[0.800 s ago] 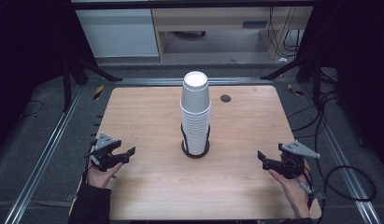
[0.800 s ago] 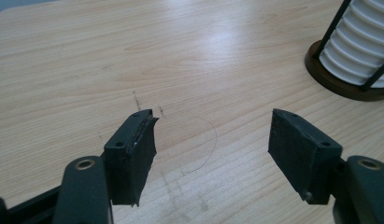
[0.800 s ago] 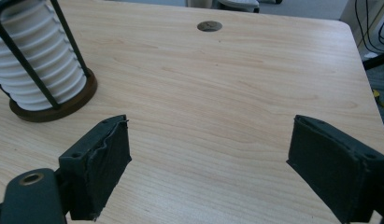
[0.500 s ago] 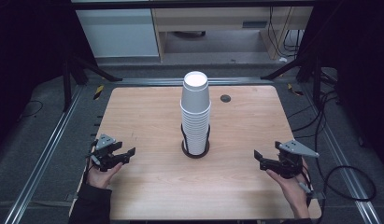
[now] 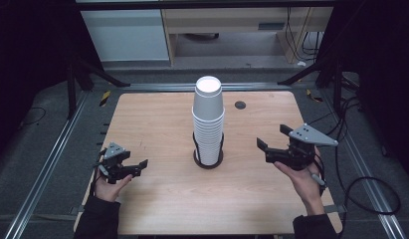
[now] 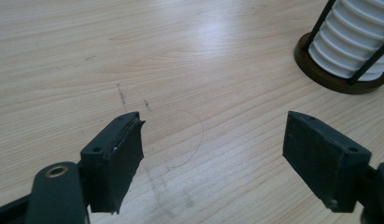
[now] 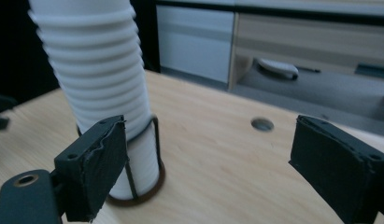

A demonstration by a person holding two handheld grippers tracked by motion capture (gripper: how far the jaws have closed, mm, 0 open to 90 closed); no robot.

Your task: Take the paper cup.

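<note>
Since the earlier high view, the right gripper (image 5: 271,144) has edged leftward in the frame, toward the stack of white paper cups (image 5: 208,122), while the left gripper (image 5: 137,167) sits much where it was, at the lower left of the wooden table (image 5: 157,119).

That cup stack stands at the centre of the high view, upright, its long axis vertical, nested in a dark wire holder with a round base (image 5: 208,160). It is the one container set on the table: many cups, one inside the next, the top one mouth-down so its flat bottom shows; whether anything is inside them cannot be told.

From the right gripper the stack lies to the left in the high view, near but apart. In the right gripper view the cups (image 7: 94,79) rise at the upper left, behind that gripper's left pad (image 7: 98,161), not between the jaws, which stand wide with nothing in them. From the left gripper the stack lies to the right and a little up the frame, farther off; in the left gripper view the holder's base (image 6: 339,74) and cups (image 6: 353,37) sit in the upper right corner, beyond the wide, empty jaws.

By my reading the right hand (image 5: 304,181) is the nearer and better aimed, so the reach for the stack likely falls to it; its jaws would need to swing left to bracket the cups.
</note>
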